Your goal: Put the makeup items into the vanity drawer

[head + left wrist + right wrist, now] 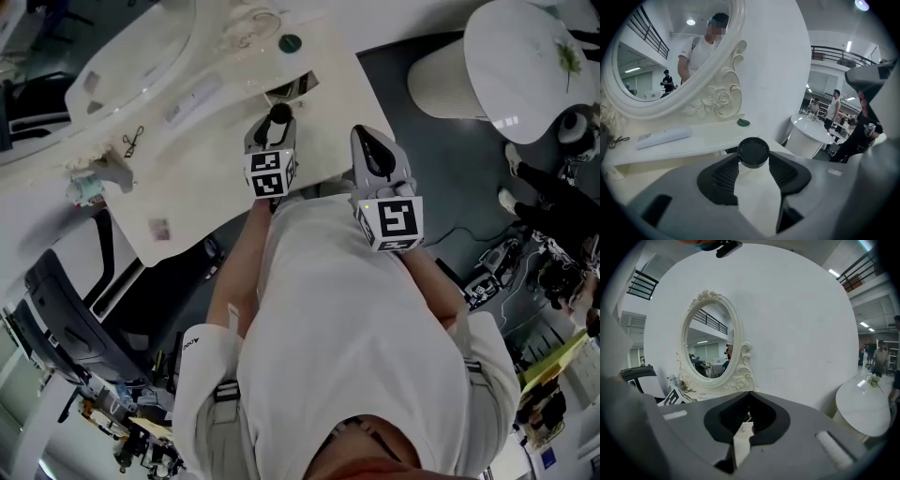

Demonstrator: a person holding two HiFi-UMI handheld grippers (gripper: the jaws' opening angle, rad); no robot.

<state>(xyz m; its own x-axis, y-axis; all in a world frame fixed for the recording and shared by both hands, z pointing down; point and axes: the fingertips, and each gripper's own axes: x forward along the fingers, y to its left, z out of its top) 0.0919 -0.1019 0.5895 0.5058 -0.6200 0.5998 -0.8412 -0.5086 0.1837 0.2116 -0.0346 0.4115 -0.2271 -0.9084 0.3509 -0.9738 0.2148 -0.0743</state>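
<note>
**Left claw (274, 125) grips a black-capped bottle (753, 151) over the vanity top (234, 159)**

Left claw's jaws stand fairly wide, their pads pressed on either side of the bottle, just under its round black cap. The bottle is upright above the vanity top, near the front edge. The right claw (749, 397) is closed tight and empty, above the vanity top's near corner. A small dark green disc (290, 42) lies farther back on the vanity top.

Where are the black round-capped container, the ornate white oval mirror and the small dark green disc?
Black round-capped container (753, 152): left gripper view, its cap's top.
Ornate white oval mirror (708, 341): right gripper view, the glass centre.
Small dark green disc (290, 42): head view, its middle.
</note>
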